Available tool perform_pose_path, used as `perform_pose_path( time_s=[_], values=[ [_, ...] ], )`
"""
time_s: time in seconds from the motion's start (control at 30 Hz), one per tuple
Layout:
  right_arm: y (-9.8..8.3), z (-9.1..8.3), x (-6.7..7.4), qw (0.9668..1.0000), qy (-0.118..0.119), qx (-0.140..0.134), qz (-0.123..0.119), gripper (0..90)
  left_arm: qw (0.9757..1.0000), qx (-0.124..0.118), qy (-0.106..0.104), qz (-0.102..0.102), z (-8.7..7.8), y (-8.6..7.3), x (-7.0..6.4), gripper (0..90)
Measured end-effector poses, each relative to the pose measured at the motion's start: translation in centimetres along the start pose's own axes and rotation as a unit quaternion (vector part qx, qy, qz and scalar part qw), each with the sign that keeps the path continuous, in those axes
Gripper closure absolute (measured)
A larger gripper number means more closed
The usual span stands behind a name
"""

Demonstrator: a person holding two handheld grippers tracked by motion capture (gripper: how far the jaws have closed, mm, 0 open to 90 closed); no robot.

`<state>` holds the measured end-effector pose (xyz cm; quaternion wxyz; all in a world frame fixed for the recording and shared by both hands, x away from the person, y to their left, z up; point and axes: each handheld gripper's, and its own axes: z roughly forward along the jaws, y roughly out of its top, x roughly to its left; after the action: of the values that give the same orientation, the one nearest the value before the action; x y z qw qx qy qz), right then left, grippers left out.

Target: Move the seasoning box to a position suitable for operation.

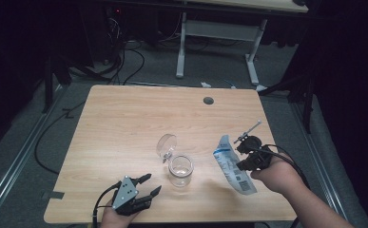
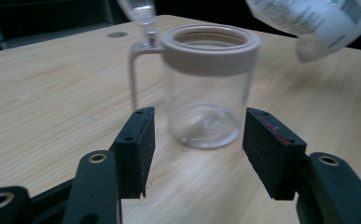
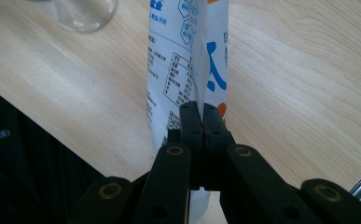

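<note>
Clear glass jar [image 1: 180,170] stands upright mid-table [image 1: 124,123], hinged lid [image 1: 166,145] swung open behind it. Left gripper [image 1: 148,184] sits near the table's front edge, just left of the jar; jaws wide, nothing between them, jar just ahead. Right gripper [image 1: 244,154] has its jaws pinched tight on a white-and-blue pouch [image 1: 231,164], held right of the jar, above the table.

A light wooden bench [image 1: 124,123] carries a round dark hole [image 1: 208,100] toward its 12 o'clock edge. Beyond it, at 12 o'clock, a white-legged desk [image 1: 217,28] stands on grey floor [image 1: 158,71], black cables [image 1: 124,61] trailing at 11 o'clock.
</note>
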<state>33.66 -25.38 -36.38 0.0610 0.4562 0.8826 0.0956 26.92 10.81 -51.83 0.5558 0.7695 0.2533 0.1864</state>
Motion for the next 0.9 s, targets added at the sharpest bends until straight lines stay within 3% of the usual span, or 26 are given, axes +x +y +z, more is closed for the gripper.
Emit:
perform_pose_path(
  time_s=[0.17,0.33,0.9],
  values=[
    [0.2,-0.4,0.8,1.0,0.004,0.001,-0.001,90.0,0.9997,0.003,-0.022,0.013,0.8,0.5,-1.4,43.0],
    [0.7,-1.0,1.4,0.9998,0.007,-0.008,-0.018,90.0,0.9985,0.007,-0.051,0.017,2.0,1.2,-2.8,42.8],
    [1.6,-1.3,3.8,0.9993,0.016,-0.008,-0.033,90.0,0.9946,0.006,-0.097,0.037,5.4,2.0,-5.8,41.7]
  ],
)
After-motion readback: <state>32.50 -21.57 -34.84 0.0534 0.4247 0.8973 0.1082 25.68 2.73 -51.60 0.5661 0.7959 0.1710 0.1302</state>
